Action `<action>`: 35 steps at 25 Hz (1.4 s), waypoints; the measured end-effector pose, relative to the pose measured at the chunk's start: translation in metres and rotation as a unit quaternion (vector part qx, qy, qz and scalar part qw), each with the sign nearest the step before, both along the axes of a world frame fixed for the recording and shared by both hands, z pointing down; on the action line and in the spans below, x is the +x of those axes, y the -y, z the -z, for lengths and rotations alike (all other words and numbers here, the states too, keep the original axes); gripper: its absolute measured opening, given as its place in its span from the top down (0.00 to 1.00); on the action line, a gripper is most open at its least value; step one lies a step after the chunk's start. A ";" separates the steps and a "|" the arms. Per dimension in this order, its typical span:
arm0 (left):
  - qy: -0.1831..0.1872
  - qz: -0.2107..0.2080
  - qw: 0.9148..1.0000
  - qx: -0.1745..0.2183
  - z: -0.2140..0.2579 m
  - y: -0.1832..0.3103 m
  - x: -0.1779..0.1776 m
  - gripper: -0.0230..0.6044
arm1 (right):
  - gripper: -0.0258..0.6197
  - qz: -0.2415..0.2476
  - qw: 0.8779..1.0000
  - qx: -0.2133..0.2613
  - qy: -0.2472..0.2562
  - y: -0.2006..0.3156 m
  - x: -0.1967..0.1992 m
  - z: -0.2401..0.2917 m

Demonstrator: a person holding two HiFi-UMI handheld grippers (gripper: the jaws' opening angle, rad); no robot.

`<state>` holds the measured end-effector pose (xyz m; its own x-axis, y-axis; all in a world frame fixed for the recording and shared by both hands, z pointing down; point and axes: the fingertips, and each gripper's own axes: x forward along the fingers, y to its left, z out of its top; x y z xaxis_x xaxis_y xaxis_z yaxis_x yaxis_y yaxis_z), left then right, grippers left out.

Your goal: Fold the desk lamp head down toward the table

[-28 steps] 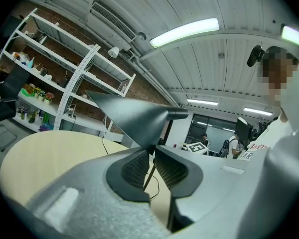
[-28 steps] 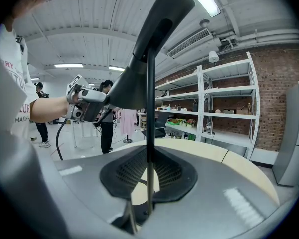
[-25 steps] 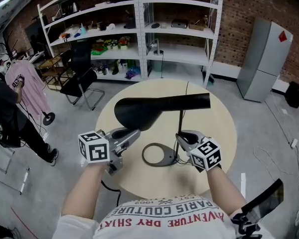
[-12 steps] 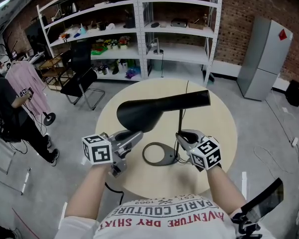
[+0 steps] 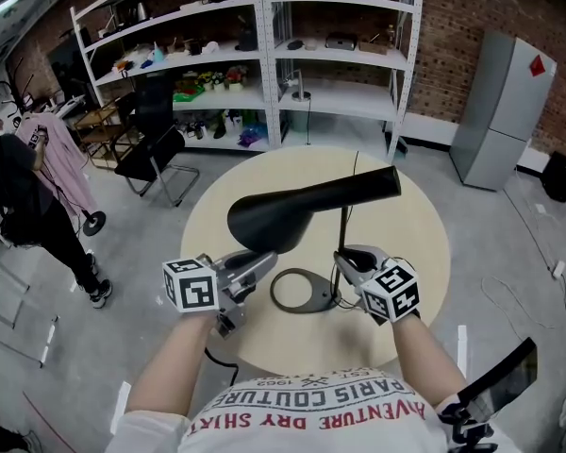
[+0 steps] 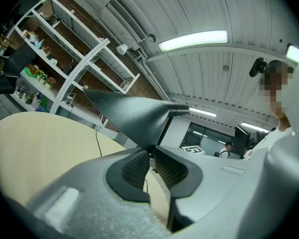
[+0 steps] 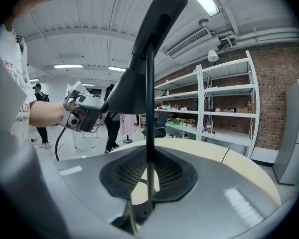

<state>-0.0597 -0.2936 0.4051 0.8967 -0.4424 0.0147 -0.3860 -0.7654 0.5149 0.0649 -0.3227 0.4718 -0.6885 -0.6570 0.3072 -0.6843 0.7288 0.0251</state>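
The black desk lamp stands on the round table (image 5: pixel 406 243), its ring base (image 5: pixel 302 293) between my hands. Its long cone head (image 5: pixel 292 210) lies nearly level above the table, wide end to the left. My left gripper (image 5: pixel 257 264) is shut on the lower rim of the lamp head (image 6: pixel 129 116), which is pinched between its pads (image 6: pixel 134 167). My right gripper (image 5: pixel 344 259) is shut on the thin upright pole (image 7: pixel 150 108), which runs straight up between its pads (image 7: pixel 169 172). In the right gripper view the left gripper (image 7: pixel 103 106) shows under the lamp head (image 7: pixel 139 68).
The lamp's cable (image 5: pixel 354 168) runs over the table's far edge. Behind the table stand white shelves (image 5: pixel 264 64) full of small items, a black chair (image 5: pixel 156 159) and a grey cabinet (image 5: pixel 500 111). A person (image 5: pixel 28 196) stands at the left on the floor.
My left gripper has shifted slightly right and lower with the lamp head's wide end, so the head slopes a little more. The right gripper has stayed on the pole.
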 end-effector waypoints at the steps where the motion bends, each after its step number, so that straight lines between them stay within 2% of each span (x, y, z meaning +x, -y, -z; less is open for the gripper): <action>1: -0.001 0.000 1.000 -0.001 -0.003 -0.001 0.001 0.90 | 0.89 0.001 1.000 0.000 0.000 0.000 0.000 -0.002; 10: -0.027 -0.005 0.999 -0.018 -0.006 -0.001 0.005 0.90 | 0.89 -0.003 1.000 0.004 0.000 0.001 -0.003 0.001; 27: -0.041 -0.023 0.999 -0.025 -0.013 -0.008 0.018 0.91 | 0.90 0.000 1.000 0.008 0.003 -0.002 0.001 0.000; 35: -0.065 -0.028 0.997 -0.037 -0.018 -0.013 0.023 0.92 | 0.89 0.003 1.000 0.011 0.006 -0.003 -0.002 0.000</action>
<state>-0.0365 -0.2802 0.4234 0.9164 -0.3936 -0.0728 -0.2698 -0.7418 0.6140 0.0634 -0.3193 0.4721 -0.6961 -0.6593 0.2844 -0.6801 0.7323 0.0330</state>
